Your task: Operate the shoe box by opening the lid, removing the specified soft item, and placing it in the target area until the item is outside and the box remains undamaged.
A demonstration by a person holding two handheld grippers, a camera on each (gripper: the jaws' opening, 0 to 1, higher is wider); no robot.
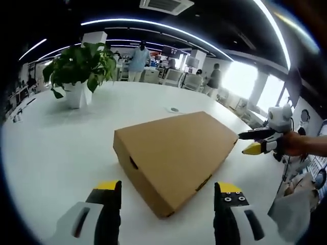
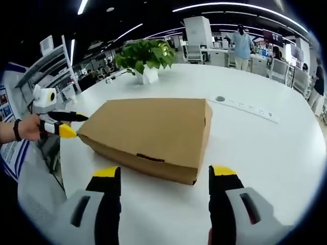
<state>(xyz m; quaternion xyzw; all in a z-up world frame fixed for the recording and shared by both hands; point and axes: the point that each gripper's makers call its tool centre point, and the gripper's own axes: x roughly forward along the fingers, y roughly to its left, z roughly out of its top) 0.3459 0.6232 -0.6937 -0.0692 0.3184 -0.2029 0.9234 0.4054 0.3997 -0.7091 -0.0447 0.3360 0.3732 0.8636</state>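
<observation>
A brown cardboard shoe box (image 1: 176, 150) lies flat on the white table (image 1: 61, 148) with its lid shut, so its contents are hidden. My left gripper (image 1: 168, 188) is open, its yellow-tipped jaws standing wide to either side of the box's near corner without touching it. From the right, the right gripper (image 1: 246, 143) reaches toward the box's far corner, held by a hand. In the right gripper view the same box (image 2: 153, 130) lies just beyond my open right gripper (image 2: 164, 172). The left gripper (image 2: 77, 125) points at the box's left corner, close to it.
A potted green plant (image 1: 82, 66) (image 2: 145, 58) in a white pot stands at the table's far side. A small round disc (image 2: 219, 98) and a flat white strip (image 2: 250, 108) lie on the table (image 2: 276, 153) beyond the box. People and office desks are in the background.
</observation>
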